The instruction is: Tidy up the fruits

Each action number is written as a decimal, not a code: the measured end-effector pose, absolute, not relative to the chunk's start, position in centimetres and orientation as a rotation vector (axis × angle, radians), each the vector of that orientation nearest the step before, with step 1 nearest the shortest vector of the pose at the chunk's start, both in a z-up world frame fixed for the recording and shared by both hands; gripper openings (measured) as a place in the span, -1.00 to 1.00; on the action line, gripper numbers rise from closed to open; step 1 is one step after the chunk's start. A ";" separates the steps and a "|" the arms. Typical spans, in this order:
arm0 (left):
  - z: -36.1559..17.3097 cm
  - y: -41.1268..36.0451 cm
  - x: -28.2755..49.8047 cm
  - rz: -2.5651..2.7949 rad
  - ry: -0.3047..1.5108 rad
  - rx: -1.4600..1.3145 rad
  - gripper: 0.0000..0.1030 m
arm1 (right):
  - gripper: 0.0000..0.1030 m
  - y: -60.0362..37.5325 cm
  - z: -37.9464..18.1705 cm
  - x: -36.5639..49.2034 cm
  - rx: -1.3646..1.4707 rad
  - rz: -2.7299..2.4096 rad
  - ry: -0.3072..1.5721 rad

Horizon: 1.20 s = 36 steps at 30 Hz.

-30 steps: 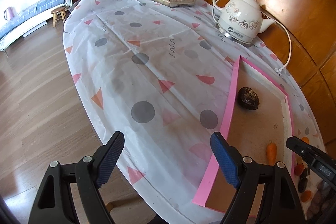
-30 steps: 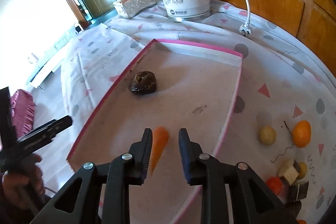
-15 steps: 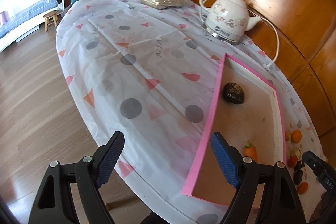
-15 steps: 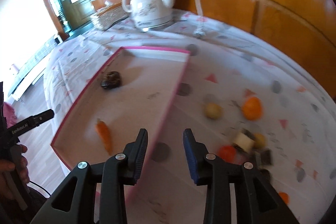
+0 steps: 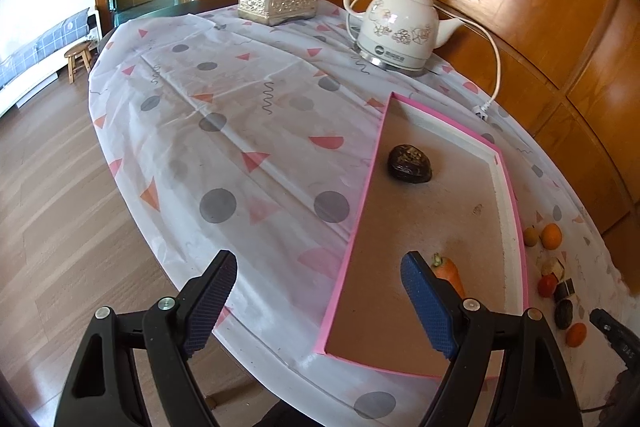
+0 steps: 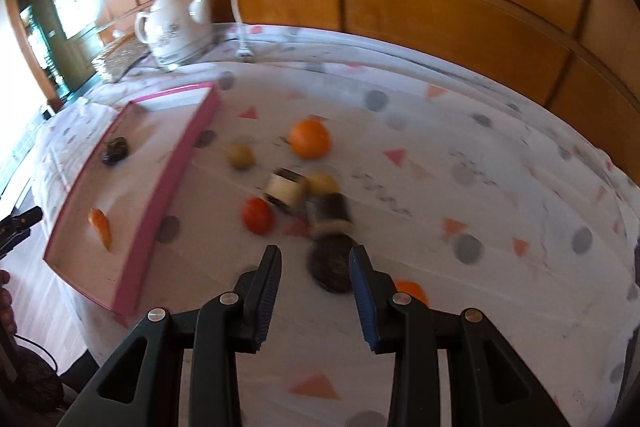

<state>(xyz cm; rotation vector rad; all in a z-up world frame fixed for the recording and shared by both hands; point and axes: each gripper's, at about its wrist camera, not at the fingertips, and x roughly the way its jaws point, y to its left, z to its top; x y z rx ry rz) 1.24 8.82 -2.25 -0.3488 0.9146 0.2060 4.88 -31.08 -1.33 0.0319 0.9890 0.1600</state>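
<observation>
A pink-rimmed tray (image 5: 362,211) (image 6: 168,179) lies on the table. In it lie a dark avocado (image 5: 409,163) (image 6: 115,149) and a carrot (image 5: 449,273) (image 6: 101,223). Right of the tray loose fruit lies on the cloth: an orange (image 6: 310,139), a red tomato (image 6: 258,215), two small yellow fruits (image 6: 241,156), cut dark pieces (image 6: 286,187) and a dark avocado (image 6: 331,264). My right gripper (image 6: 316,263) is open and empty just above that avocado. My left gripper (image 5: 316,287) is open and empty over the tray's near left edge.
A white kettle (image 5: 396,27) with its cord and a silver tissue box (image 5: 279,3) stand at the far side of the table. Wooden panelling runs behind. The table edge and the floor lie to the left. The right gripper shows at the left view's edge (image 5: 612,335).
My right gripper has swung right, from over the carrot in the tray to over the loose fruit, and opened wider. My left gripper has shifted slightly, still open.
</observation>
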 end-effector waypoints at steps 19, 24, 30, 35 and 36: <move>-1.9 5.9 2.0 0.101 0.923 -0.264 0.64 | -0.31 -44.6 -1.0 2.3 0.182 -0.225 1.035; -1.9 5.2 2.2 0.085 0.922 -0.242 0.64 | -0.30 -48.6 -0.8 1.5 0.203 -0.332 1.024; -1.9 4.2 2.5 0.065 0.931 -0.215 0.64 | -0.30 -54.2 -1.2 -0.1 0.297 -0.491 1.000; -1.9 3.4 2.8 0.051 0.936 -0.192 0.64 | -0.30 -58.0 -1.9 -1.8 0.439 -0.612 0.972; -1.9 3.3 2.9 0.047 0.937 -0.189 0.64 | -0.30 -58.6 -2.0 -2.1 0.461 -0.637 0.966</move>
